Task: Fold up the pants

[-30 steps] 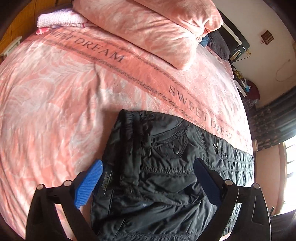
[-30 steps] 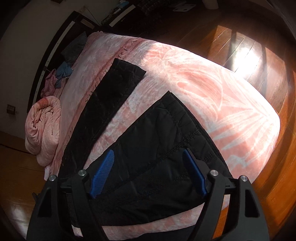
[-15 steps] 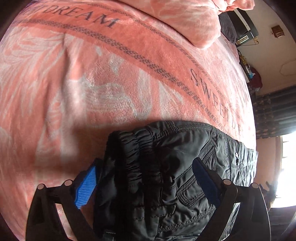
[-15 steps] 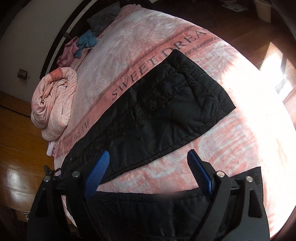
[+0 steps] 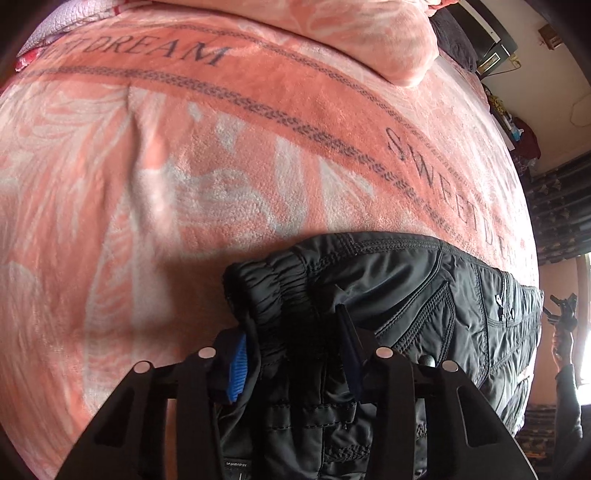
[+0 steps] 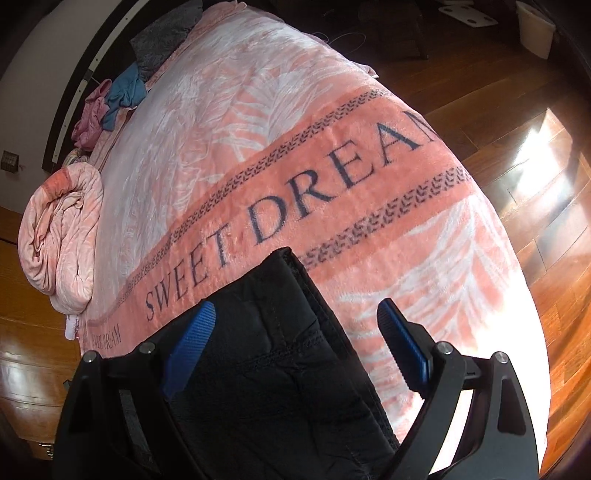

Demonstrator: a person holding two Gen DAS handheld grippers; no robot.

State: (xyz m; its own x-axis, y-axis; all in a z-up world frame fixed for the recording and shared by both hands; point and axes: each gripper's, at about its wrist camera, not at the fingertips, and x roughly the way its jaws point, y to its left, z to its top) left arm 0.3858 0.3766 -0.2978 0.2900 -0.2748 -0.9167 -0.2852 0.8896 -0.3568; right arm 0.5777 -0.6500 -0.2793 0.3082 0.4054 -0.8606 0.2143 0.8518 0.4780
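Note:
Black quilted pants (image 5: 424,295) lie on a pink "SWEET DREAM" blanket (image 5: 221,166). In the left wrist view my left gripper (image 5: 291,354) is shut on the bunched elastic waistband at its near left corner. In the right wrist view a pant leg (image 6: 280,354) lies flat on the blanket (image 6: 332,166), its hem pointing away. My right gripper (image 6: 295,332) is open and hovers over the leg end, its blue pads (image 6: 402,347) on either side and apart from the cloth.
A rolled pink quilt (image 6: 62,229) and loose clothes (image 6: 110,99) sit along the bed's far side. A pink pillow (image 5: 351,33) lies at the head. Wooden floor (image 6: 535,166) surrounds the bed edge on the right.
My left gripper closed on the waistband. My right gripper moved forward along the leg toward its hem and stays open.

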